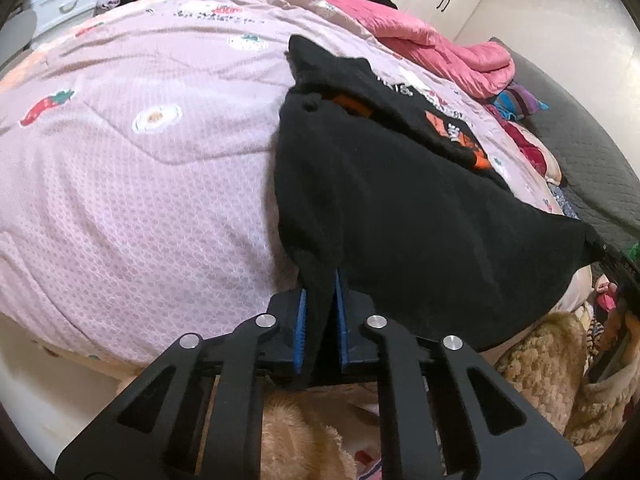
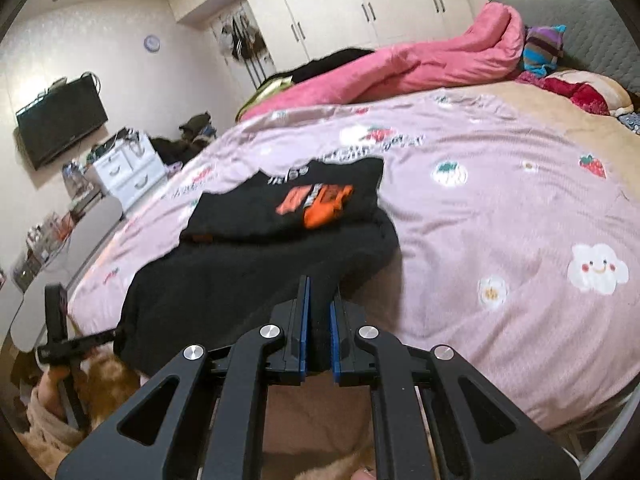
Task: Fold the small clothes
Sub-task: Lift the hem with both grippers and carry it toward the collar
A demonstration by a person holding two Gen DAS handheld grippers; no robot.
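A small black garment [image 1: 392,208] with an orange print lies on the pink patterned quilt [image 1: 140,168]. Its near edge is lifted off the bed. My left gripper [image 1: 320,280] is shut on one near corner of the garment. My right gripper [image 2: 319,292] is shut on the other near corner of the black garment [image 2: 260,264]. The orange print [image 2: 316,200] faces up on the far part. The left gripper [image 2: 100,336] also shows at the lower left of the right wrist view, holding the cloth edge.
A rumpled pink duvet [image 2: 400,68] and striped cloth [image 2: 544,48] lie at the bed's far side. White drawers [image 2: 128,168], a wall TV [image 2: 60,124] and wardrobes [image 2: 340,4] stand beyond. A fluffy tan fabric [image 1: 552,360] is below the bed edge.
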